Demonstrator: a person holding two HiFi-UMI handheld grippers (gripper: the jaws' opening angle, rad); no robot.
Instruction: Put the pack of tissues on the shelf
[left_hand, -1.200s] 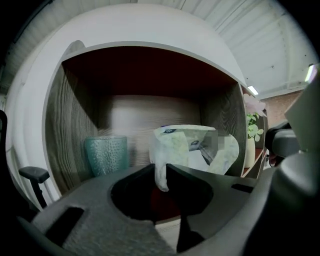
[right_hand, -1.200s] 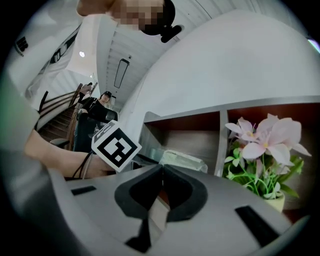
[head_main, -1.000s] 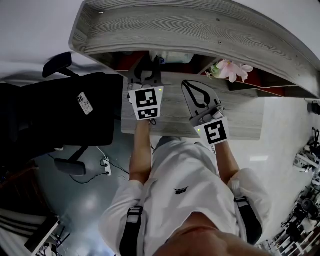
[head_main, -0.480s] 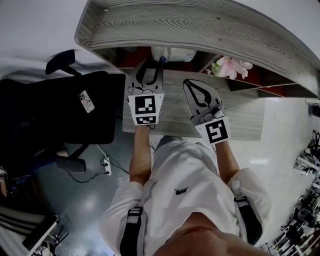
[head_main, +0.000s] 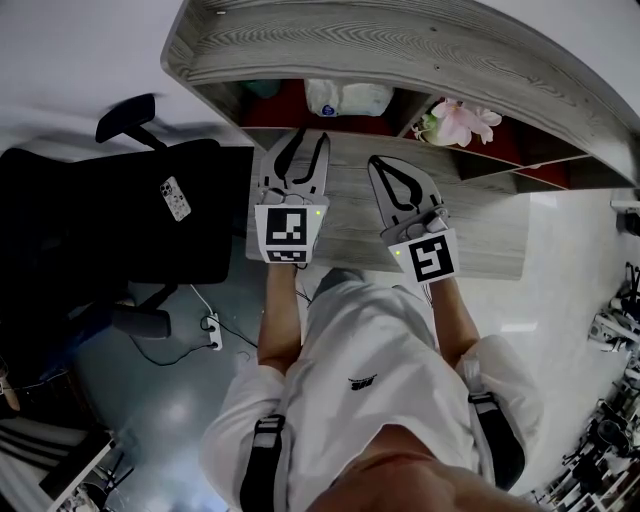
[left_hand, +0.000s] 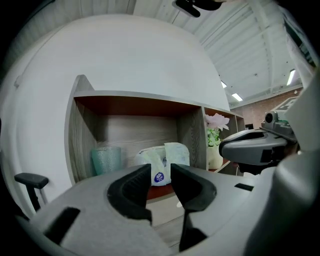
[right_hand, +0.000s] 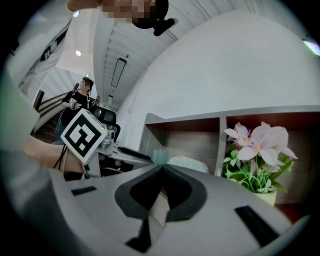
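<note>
Tissue pack (head_main: 348, 98): I count one, lying in the left bay of the shelf (head_main: 400, 50) beside one teal cup (left_hand: 105, 160), with one potted flower (head_main: 455, 122) in the next bay. I have two grippers over the desk (head_main: 480, 230): the left gripper (head_main: 305, 140) has its jaws apart and empty, and the right gripper (head_main: 378, 165) has its tips together. In the left gripper view the jaws cut off the pack's lower edge, and its label is too small to read.

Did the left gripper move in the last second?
Yes. The left gripper has backed out of the shelf toward the person, leaving the pack of tissues inside.
</note>
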